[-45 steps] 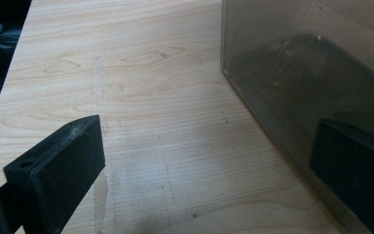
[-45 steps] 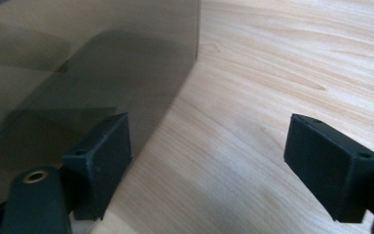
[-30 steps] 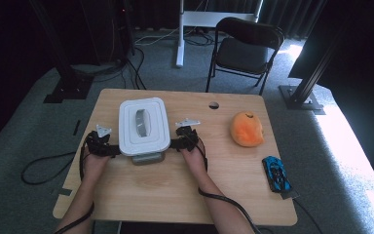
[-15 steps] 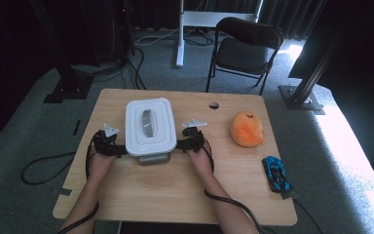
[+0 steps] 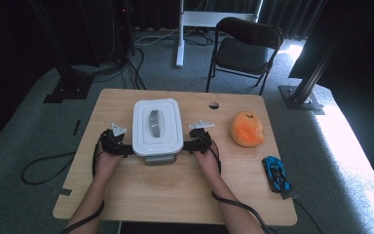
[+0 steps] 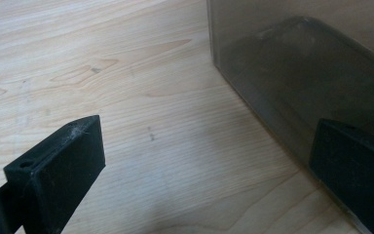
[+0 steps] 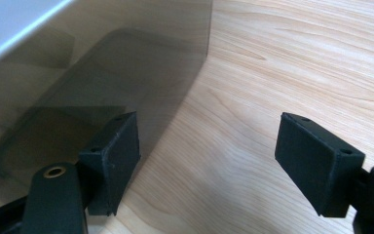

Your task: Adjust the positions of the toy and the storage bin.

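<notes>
Two grippers flank the lidded box [image 5: 157, 127] at table [image 5: 175, 185] centre: left gripper [image 5: 121, 147] and right gripper [image 5: 191, 145] both released, jaws spread, one pad against each smoky side wall. Box contents cannot be made out.

both forearms reach forward — left gripper [image 5: 126, 148] and right gripper [image 5: 189, 145] gape wide.

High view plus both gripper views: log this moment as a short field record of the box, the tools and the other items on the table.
box: smoky clear container with white lid, on wooden table
left tool: jaws open, at box's left side, one jaw against wall
right tool: jaws open, at box's right side
grip: nothing clamped
other items: orange plush, blue toy car
</notes>
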